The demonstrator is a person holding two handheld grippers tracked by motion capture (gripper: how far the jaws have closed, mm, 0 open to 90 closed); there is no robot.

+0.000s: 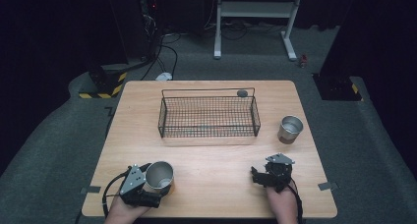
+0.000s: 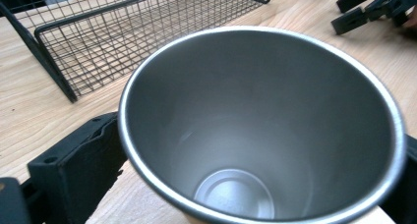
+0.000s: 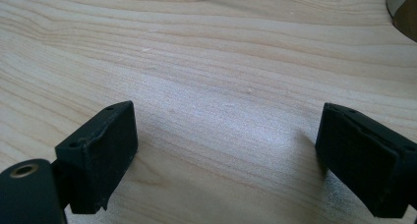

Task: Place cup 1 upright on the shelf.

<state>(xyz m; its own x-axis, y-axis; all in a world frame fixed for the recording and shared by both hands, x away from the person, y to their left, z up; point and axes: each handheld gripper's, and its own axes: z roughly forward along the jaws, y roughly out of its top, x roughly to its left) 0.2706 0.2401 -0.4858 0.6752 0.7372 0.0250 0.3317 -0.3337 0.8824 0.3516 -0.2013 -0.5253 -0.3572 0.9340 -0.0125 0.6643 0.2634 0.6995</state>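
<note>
left gripper [image 1: 156, 184] sits near the table's [image 1: 206, 157] front left corner, jaws wide around a steel cup [image 1: 160, 176] that stands upright there; whether the pads press its wall i cannot tell, since the cup hides the contact. best to close square on the wall below the rim and lift straight, then go for the basket [image 1: 208, 117] at mid-table. right gripper [image 1: 259, 175] rests open and empty near the front right. a second cup [image 1: 290, 129] stands by the right edge.
</note>
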